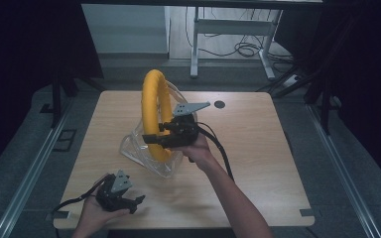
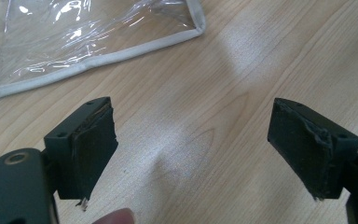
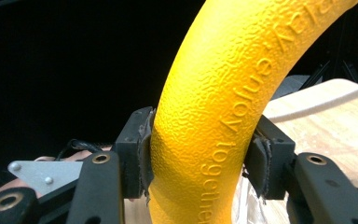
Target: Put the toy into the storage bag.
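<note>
Forearm stretched from the near edge toward the middle of the wooden table [image 1: 258, 148], the person's right hand [image 1: 197, 148] carried the right gripper [image 1: 162, 135] turned sideways, its jaws pointing left and clamped on the lower part of a yellow ring [image 1: 151, 106]. The ring stood upright on edge, its bottom sunk into the mouth of a clear plastic bag [image 1: 134, 148] lying mid-table. Embossed letters ran along the ring's pebbled skin between the pads. Down at the near left corner, the left hand [image 1: 92, 213] rested low with the left gripper [image 2: 191, 154] spread wide over bare wood, holding nothing, the bag's piped edge just ahead of it.
</note>
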Demonstrator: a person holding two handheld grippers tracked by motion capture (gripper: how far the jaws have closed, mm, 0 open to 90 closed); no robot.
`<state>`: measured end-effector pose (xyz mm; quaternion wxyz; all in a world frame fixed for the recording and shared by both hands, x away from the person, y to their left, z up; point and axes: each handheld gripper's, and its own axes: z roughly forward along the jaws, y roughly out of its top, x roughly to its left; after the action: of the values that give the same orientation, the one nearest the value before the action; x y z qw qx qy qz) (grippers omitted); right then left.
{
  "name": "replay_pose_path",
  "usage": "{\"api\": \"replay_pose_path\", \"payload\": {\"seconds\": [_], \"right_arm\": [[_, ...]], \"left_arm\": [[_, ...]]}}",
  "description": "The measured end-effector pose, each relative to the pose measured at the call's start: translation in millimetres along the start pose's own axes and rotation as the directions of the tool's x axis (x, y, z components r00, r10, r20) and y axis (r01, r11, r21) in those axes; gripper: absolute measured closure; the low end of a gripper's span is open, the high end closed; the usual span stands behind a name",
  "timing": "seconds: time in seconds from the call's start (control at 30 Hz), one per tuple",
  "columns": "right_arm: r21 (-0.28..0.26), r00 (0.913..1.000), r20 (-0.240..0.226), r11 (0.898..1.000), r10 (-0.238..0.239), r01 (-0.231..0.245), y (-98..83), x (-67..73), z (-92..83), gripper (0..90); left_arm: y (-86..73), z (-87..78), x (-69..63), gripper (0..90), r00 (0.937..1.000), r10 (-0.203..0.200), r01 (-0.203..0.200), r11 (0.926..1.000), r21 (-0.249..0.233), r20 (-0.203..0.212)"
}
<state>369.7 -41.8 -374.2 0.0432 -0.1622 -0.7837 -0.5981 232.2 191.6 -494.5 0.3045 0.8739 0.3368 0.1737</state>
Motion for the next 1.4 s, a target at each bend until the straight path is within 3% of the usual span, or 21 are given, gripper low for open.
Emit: {"api": "replay_pose_path", "payload": {"seconds": [0.37, 0.47, 0.63, 0.8, 1.2, 1.4], "right_arm": [[0.024, 0.9999, -0.006, 1.0, 0.013, -0.013, -11.0, -6.0, 4.9, 47.8], [0.041, 0.9998, 0.015, 0.999, 0.008, -0.009, -17.5, -8.8, 7.1, 46.6], [0.008, 0.9999, 0.004, 1.0, 0.01, -0.01, -22.4, -12.3, 5.4, 45.6], [0.012, 0.9983, 0.049, 0.999, -0.031, 0.031, -21.3, -9.1, 1.9, 41.6], [0.018, 0.9917, 0.116, 0.998, -0.055, 0.054, -22.4, -4.8, -3.3, 33.3], [-0.005, 0.9884, 0.139, 0.998, -0.061, 0.062, -21.7, -1.0, -12.2, 29.9]], "left_arm": [[0.0, 0.3, -0.5, 15.2, 1.0, -0.002, 0.002, 1.0, -0.001, 0.001], [0.0, 1.0, -0.8, 15.2, 1.0, -0.004, 0.004, 1.0, -0.001, 0.004], [0.1, 1.0, -0.9, 15.2, 1.0, -0.004, 0.004, 1.0, 0.001, 0.004], [0.1, 1.7, -1.4, 15.1, 1.0, -0.007, 0.007, 1.0, 0.001, 0.005], [0.1, 2.1, -1.5, 14.9, 1.0, -0.004, 0.004, 1.0, 0.005, 0.004], [0.1, 1.8, -1.3, 14.9, 1.0, -0.003, 0.003, 1.0, 0.005, 0.002]]}}
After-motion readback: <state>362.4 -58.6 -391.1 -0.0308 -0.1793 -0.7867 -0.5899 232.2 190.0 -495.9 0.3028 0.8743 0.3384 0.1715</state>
